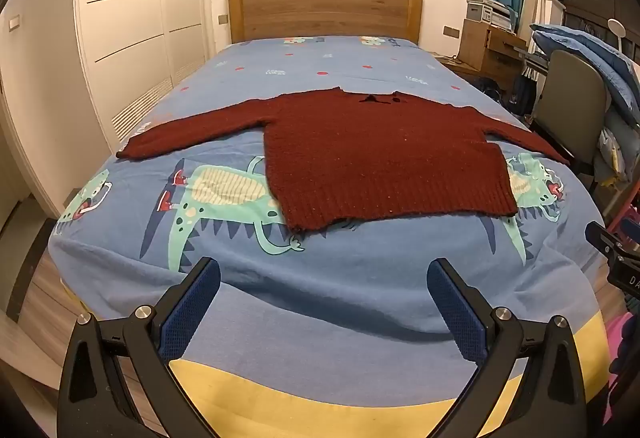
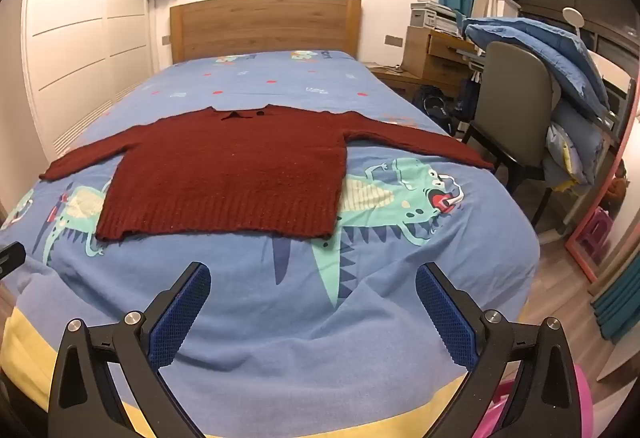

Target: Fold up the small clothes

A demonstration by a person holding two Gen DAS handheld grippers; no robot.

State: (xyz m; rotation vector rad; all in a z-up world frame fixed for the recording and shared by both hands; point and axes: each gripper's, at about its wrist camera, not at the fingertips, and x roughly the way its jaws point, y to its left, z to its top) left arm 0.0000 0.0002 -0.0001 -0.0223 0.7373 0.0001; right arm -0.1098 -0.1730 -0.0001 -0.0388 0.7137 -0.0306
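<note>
A dark red knitted sweater (image 1: 376, 153) lies flat on the bed, both sleeves spread out to the sides and its ribbed hem toward me. The right wrist view shows the same sweater (image 2: 236, 177) a little left of centre. My left gripper (image 1: 324, 274) hangs open above the foot of the bed, short of the hem, with nothing between its blue pads. My right gripper (image 2: 314, 278) is likewise open and empty, also short of the hem. Part of the right gripper (image 1: 616, 254) shows at the right edge of the left wrist view.
The bed (image 1: 280, 278) has a blue sheet with dinosaur prints and a yellow band at its foot. White wardrobe doors (image 1: 132, 29) stand along the left. On the right are a grey chair (image 2: 516, 97) piled with blue bedding, a wooden desk (image 2: 436, 53), and a pink object (image 2: 568, 406) by the floor.
</note>
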